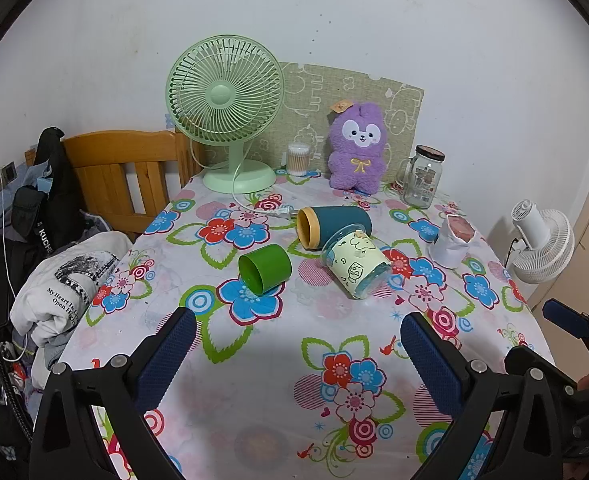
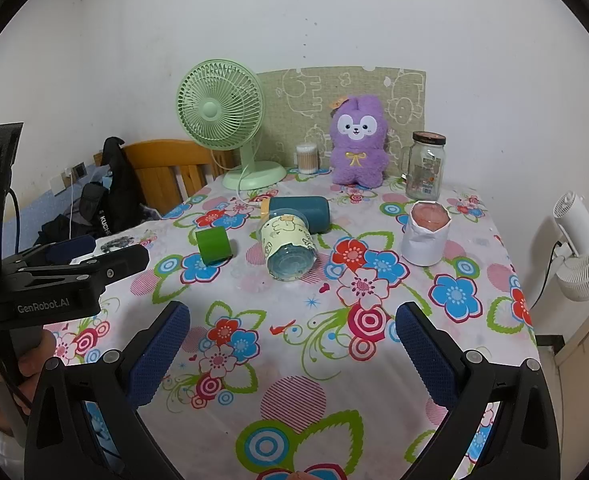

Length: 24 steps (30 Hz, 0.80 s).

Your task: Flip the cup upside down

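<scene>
Three cups lie on their sides on the flowered tablecloth (image 1: 278, 344): a green cup (image 1: 265, 269) (image 2: 213, 246), a dark teal cup with a yellow rim (image 1: 330, 226) (image 2: 300, 209), and a clear cup with a cartoon sleeve (image 1: 356, 267) (image 2: 288, 249) leaning against the teal one. A white paper-wrapped cup (image 1: 452, 242) (image 2: 426, 236) stands upright at the right. My left gripper (image 1: 297, 334) is open and empty, short of the cups. My right gripper (image 2: 292, 330) is open and empty, also short of them. The left gripper's body also shows in the right wrist view (image 2: 66, 276).
At the back stand a green fan (image 1: 226, 108), a cotton-swab jar (image 1: 297, 159), a purple plush toy (image 1: 356, 148) and a glass jar (image 1: 424, 176). A wooden headboard (image 1: 122, 176) and clothes (image 1: 66, 280) lie left of the table. A white fan (image 1: 542, 244) stands at the right.
</scene>
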{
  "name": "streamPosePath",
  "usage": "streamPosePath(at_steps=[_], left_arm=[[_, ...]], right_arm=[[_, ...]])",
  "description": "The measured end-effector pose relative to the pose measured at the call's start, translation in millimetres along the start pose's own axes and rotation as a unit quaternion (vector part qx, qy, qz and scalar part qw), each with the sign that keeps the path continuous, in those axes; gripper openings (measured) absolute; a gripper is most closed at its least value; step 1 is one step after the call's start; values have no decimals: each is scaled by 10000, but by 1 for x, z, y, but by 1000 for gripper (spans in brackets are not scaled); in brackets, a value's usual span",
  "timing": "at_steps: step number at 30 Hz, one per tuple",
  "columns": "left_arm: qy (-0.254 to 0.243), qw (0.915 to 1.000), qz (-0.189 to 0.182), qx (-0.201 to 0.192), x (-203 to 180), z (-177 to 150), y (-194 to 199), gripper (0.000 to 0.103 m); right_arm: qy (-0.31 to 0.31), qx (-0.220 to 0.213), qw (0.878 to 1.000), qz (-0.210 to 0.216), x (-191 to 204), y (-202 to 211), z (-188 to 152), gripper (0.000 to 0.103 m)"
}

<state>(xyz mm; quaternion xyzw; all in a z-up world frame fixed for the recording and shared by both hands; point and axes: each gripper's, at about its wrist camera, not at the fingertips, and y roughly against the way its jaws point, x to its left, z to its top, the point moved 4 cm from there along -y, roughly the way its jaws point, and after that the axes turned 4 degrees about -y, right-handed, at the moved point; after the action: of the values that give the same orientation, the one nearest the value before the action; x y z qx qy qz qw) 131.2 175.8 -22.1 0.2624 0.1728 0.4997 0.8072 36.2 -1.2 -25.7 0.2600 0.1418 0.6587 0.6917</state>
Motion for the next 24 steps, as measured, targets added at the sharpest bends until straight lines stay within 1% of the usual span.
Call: streamPosePath(at_steps=[24], left_arm=[[7,10000,-11,26,-2,0,1,103]], right_arm=[[-41,29,10000,0,-3,1,-3,103]])
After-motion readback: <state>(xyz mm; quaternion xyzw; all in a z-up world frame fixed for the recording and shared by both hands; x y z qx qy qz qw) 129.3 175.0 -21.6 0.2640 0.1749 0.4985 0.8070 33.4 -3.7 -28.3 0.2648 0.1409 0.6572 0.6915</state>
